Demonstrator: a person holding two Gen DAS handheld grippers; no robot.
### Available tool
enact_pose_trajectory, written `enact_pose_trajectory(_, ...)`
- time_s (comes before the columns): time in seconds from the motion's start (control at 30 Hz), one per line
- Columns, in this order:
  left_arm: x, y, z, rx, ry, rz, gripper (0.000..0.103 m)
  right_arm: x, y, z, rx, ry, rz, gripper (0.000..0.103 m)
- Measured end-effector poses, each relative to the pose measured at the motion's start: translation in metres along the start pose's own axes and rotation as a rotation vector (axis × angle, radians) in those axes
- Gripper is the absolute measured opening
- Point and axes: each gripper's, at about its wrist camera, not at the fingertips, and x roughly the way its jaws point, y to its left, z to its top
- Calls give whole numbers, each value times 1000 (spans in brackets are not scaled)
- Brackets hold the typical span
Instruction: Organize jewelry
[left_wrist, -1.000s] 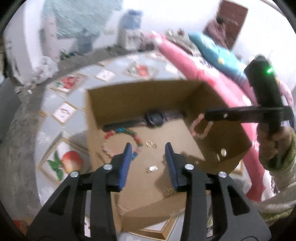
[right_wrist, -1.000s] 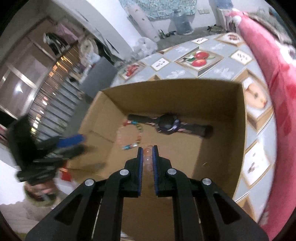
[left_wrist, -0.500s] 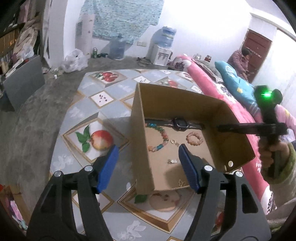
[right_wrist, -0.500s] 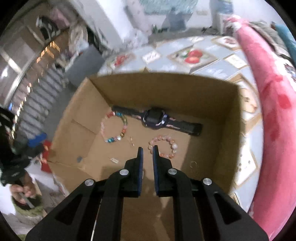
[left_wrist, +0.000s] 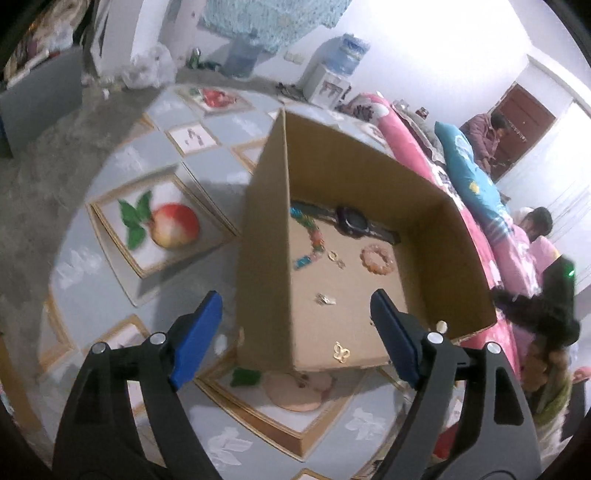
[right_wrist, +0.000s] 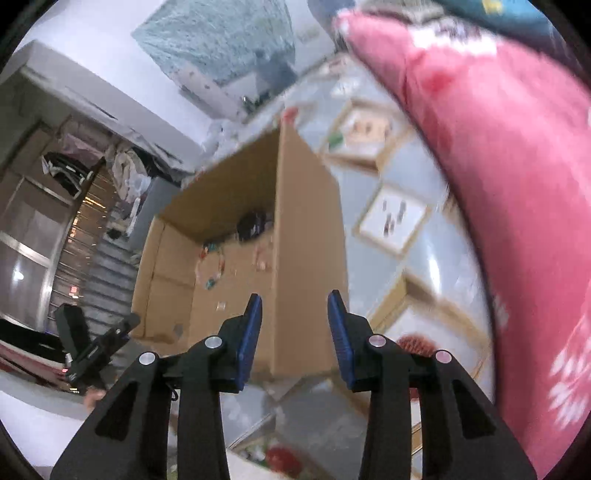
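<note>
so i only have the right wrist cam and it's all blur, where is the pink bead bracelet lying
observer: the pink bead bracelet lies flat on the floor of the cardboard box, just in front of the end of the watch strap.
operator: anything by the near wall, i can't see down there
observer: yes, a gold charm lies on the floor close to that wall.
operator: and the left hand-held gripper
observer: the left hand-held gripper is open and empty; its jaws have just been opening, and the box's near corner shows between its fingers.
</note>
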Motion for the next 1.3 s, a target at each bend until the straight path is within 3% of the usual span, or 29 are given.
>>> enact_pose_trajectory(0.13, 13, -4, -4, -34, 44, -72, 80, 19, 0, -9, 6, 71, 33, 37)
enact_pose_trajectory(0.27, 15, -13, -5, -20, 43, -28, 80, 21, 9, -11, -17, 73, 6, 37)
enact_pose_trajectory(0.6, -11, -27, -2, 39, -7, -14, 81, -10, 29, -15, -67, 6, -8, 37)
enact_pose_trajectory(1.03, -47, -30, -68, 46, 7, -19, 81, -38, 18, -85, -66, -15, 16, 37)
enact_pose_trajectory(1.3, -43, -21, -93, 13, 33, -18, 81, -31, 3, -112, -60, -34, 1, 38)
